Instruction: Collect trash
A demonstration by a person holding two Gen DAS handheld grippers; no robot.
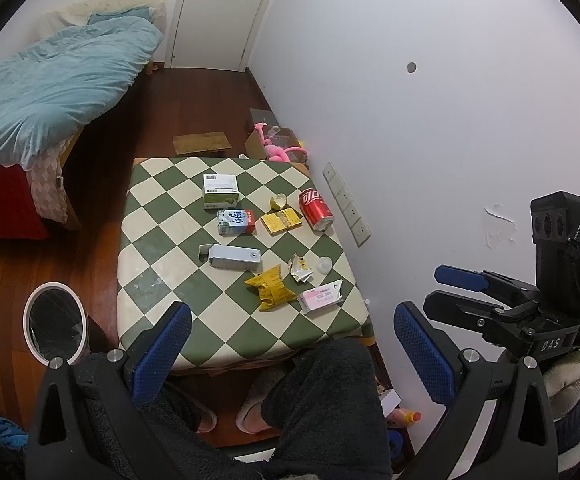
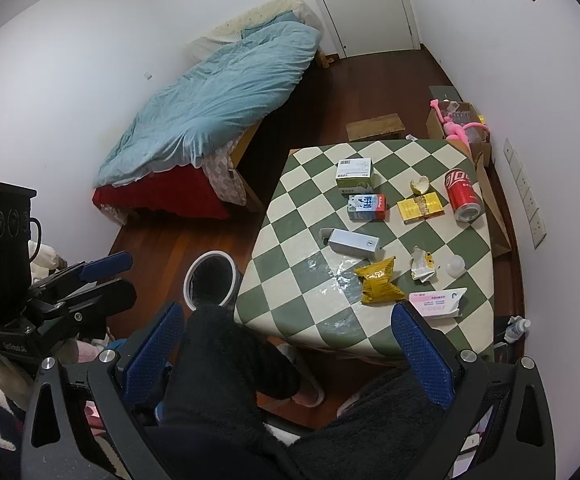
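Observation:
A green-and-white checkered table [image 1: 157, 280] [image 2: 290, 300] holds trash: a red cola can [image 1: 316, 209] [image 2: 462, 196] on its side, a yellow crumpled bag [image 1: 270, 287] [image 2: 378, 280], a pink-white packet [image 1: 320, 297] [image 2: 438, 302], a milk carton [image 1: 236, 222] [image 2: 366, 207], a green-white box [image 1: 220, 191] [image 2: 354, 174], a grey box [image 1: 233, 257] [image 2: 354, 245], a yellow pack [image 1: 281, 221] [image 2: 420, 206] and crumpled paper [image 1: 300, 268] [image 2: 422, 265]. A white-rimmed bin [image 1: 55, 322] [image 2: 210, 276] stands on the floor left of the table. My left gripper [image 1: 294, 356] and right gripper [image 2: 287, 356] are open and empty, held above my lap before the table.
A bed with a blue duvet [image 1: 57, 84] [image 2: 217, 96] lies to the left. A cardboard box with a pink toy [image 1: 277, 146] [image 2: 460, 124] sits behind the table by the wall. A small wooden stool [image 1: 201, 143] [image 2: 374, 126] stands beyond the table. My legs and slippers [image 1: 253, 412] are under the table's near edge.

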